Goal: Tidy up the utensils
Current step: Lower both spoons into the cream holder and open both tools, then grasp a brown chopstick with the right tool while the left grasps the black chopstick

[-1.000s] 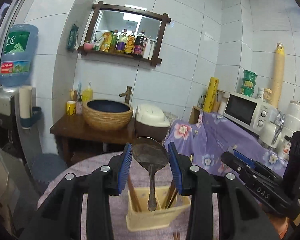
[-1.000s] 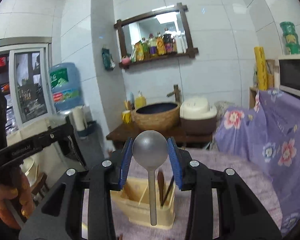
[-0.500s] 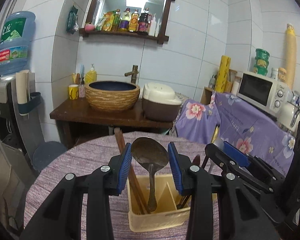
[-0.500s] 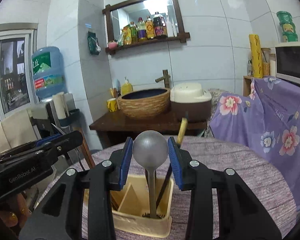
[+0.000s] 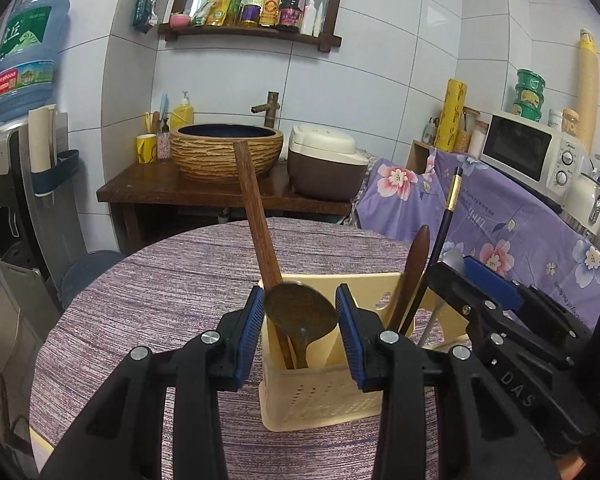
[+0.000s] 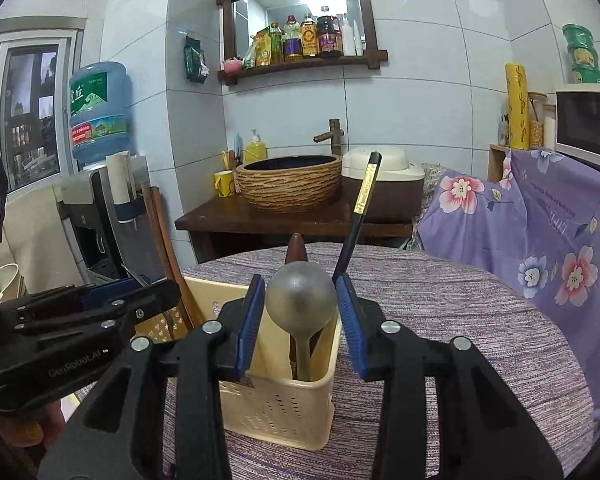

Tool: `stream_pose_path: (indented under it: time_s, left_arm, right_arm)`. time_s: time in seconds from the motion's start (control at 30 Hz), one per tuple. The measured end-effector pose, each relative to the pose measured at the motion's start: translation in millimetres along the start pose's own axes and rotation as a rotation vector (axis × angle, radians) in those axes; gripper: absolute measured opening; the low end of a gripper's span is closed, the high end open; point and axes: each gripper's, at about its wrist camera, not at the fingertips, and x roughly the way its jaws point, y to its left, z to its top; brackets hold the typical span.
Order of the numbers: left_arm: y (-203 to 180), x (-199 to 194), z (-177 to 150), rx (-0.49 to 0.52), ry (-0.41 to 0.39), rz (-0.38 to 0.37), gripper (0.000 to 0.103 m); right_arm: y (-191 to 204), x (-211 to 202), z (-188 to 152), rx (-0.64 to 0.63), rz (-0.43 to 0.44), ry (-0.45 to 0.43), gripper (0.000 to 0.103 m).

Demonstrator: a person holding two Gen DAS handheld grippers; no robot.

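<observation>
Left wrist view: left gripper (image 5: pixel 300 320) is clamped on the bowl of a dull, tarnished metal spoon (image 5: pixel 300 314), blue ribbed pads touching both edges. The spoon's handle points down into a cream plastic utensil holder (image 5: pixel 320 390) with perforated walls. The holder stands on a round table (image 5: pixel 172 280) covered in a purple woven cloth. Beside the spoon in the same compartment a long wooden handle (image 5: pixel 256 208) leans up and to the left. Further right stand a darker wooden utensil (image 5: pixel 412 268) and a black chopstick with a gold band (image 5: pixel 448 216). This view alone shows the white microwave (image 5: pixel 528 148) in full.

Right wrist view: right gripper (image 6: pixel 300 312) is clamped on the rounded back of a smooth grey metal spoon (image 6: pixel 300 302), handle down in the near-right compartment of the holder (image 6: pixel 276 408). The spoon bowl hides most of the dark wooden tip (image 6: pixel 298 246) behind it. The chopstick (image 6: pixel 360 212) rises just right of it. Only here is the window at far left visible. The left gripper (image 6: pixel 100 312) enters from the left, over the holder's far side.

Both views: woven-pattern basin (image 5: pixel 226 148), rice cooker (image 5: pixel 324 164), blue water jug (image 6: pixel 98 112), floral purple cloth (image 6: pixel 540 232).
</observation>
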Motion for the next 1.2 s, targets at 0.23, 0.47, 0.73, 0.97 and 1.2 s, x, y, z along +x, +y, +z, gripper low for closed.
stream_pose_path:
  time_s: [0.23, 0.47, 0.73, 0.97, 1.2]
  left_arm:
    - [6, -44, -8, -0.035, -0.042, 0.001, 0.059]
    - [14, -74, -60, -0.027, 0.094, 0.030, 0.060]
    - [0, -74, -141, -0.035, 0.295, -0.006, 0.048]
    - [-21, -69, -176, -0.027, 0.379, -0.048, 0.043]
    - [-22, -65, -192, -0.022, 0.416, -0.029, 0.037]
  right_arm:
    - [-4, -35, -1, 0.016, -0.005, -0.016, 0.059]
    - [-1, -80, -39, -0.041, -0.036, 0.117, 0.059]
    - [0, -104, -106, -0.048, -0.081, 0.265, 0.059]
    - [-3, -109, -144, -0.004, -0.072, 0.347, 0.059]
    - [-1, -114, -149, -0.004, -0.070, 0.363, 0.059]
